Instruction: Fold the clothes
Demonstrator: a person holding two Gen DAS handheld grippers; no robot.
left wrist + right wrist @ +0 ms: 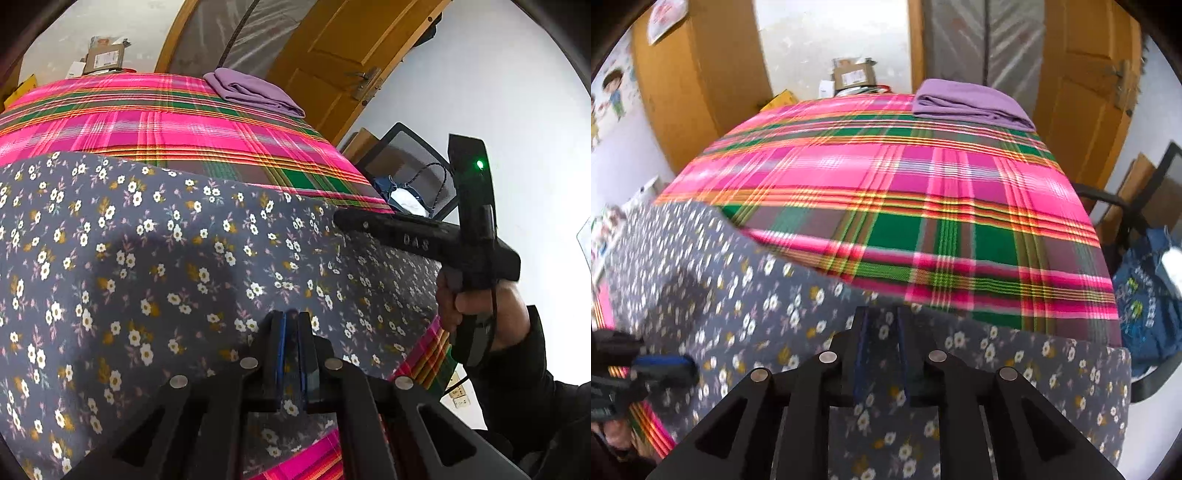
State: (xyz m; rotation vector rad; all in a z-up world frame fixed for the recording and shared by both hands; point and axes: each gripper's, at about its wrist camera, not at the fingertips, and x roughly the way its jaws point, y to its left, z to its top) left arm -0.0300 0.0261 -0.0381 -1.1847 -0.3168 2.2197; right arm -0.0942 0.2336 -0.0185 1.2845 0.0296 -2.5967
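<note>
The grey floral garment (pixel 155 266) lies spread over the near part of the tabletop (pixel 155 122), which is covered by a pink, green and orange plaid cloth. The garment's near edge runs up between the fingers of both tools. The left hand-held gripper (pixel 290 325) is clenched on a fold of the floral fabric, its blue-lined pads pressed together with cloth between them. The right hand-held gripper (pixel 881 325) stands over the same garment farther along that near edge; floral fabric fills the narrow gap between its fingers, but the blur leaves it unclear whether the pads press on it. In the left wrist view the right tool reaches in from the right, held by a hand (pixel 476 306) in a dark sleeve, its tip at the garment's edge.

There are two hand-held grippers, one floral garment and one folded purple garment (pixel 971 103), which sits at the far right corner of the tabletop, well apart from the floral one.

The floral garment is slate grey, scattered with small white flowers, mustard leaves and faint pink sprigs. It lies mostly flat, with soft ripples.
</note>
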